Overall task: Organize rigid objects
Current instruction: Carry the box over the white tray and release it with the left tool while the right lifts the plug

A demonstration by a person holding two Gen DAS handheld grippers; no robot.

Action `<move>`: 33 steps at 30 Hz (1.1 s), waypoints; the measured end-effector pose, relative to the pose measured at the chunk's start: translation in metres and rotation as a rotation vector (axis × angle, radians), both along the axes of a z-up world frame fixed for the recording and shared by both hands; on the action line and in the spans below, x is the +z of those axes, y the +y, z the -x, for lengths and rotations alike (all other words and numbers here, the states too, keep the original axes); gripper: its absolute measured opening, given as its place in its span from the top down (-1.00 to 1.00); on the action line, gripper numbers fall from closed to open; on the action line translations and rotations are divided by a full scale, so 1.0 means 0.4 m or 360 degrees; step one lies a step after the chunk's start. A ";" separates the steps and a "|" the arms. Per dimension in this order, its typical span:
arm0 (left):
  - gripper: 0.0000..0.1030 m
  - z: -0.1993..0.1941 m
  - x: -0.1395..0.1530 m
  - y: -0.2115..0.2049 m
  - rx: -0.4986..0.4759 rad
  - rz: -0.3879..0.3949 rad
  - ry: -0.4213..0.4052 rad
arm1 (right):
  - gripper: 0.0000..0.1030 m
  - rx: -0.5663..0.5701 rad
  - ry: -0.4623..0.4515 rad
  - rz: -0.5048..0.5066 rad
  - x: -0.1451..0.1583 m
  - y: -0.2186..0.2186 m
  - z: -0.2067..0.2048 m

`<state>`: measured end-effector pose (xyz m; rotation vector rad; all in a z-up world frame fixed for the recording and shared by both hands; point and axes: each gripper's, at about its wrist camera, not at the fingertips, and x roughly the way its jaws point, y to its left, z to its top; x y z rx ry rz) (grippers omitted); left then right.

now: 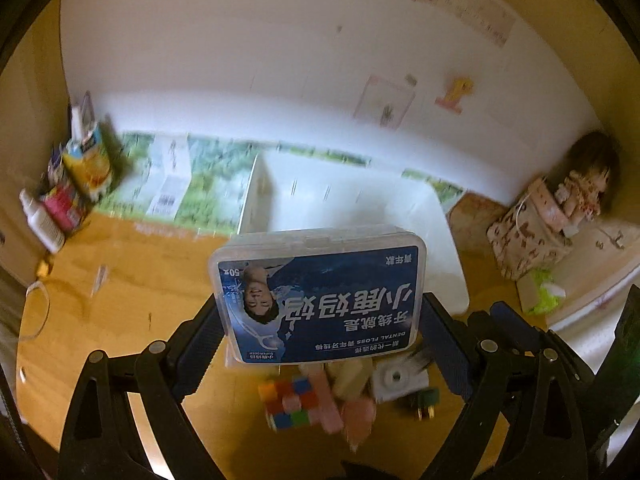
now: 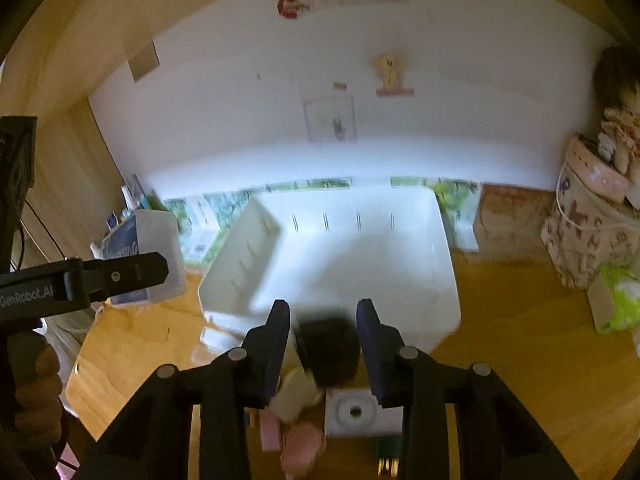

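**Floss box in the air, bin waiting behind it**

From the left wrist camera, the left tool grips a clear dental floss box by its two short sides, blue label facing the lens and upside down. The box is lifted off the desk. Beyond it, toward twelve o'clock, sits the white bin, open-topped. Below the box, at six o'clock, a small heap remains on the desk: a colour cube, pink pieces and a white square block.

From the right wrist camera, the right tool stands with its jaws apart, and a dark blurred object lies between them; whether the pads touch it I cannot tell. The bin's near rim is just past the fingertips. At nine o'clock the left tool holds the floss box beside the bin's left wall.

My reading: the step in hand is carrying the floss box to the bin. Next it needs moving rightward over the rim, lowering inside, and letting go.
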<state>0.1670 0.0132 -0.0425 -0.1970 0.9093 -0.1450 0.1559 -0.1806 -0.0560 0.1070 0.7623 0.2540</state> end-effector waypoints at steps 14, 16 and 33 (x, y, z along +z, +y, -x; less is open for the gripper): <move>-0.83 -0.099 -0.032 -0.059 -0.0072 -0.0068 -0.0267 | 0.54 0.0067 -0.0019 -0.0026 -0.080 0.015 -0.112; -0.83 -0.112 -0.047 -0.068 -0.0083 -0.0086 -0.0250 | 0.54 0.0067 -0.0005 -0.0028 -0.092 0.013 -0.119; -0.84 -0.153 -0.083 -0.097 -0.0137 -0.0098 -0.0126 | 0.50 -0.0061 0.0066 -0.0041 -0.096 -0.025 -0.113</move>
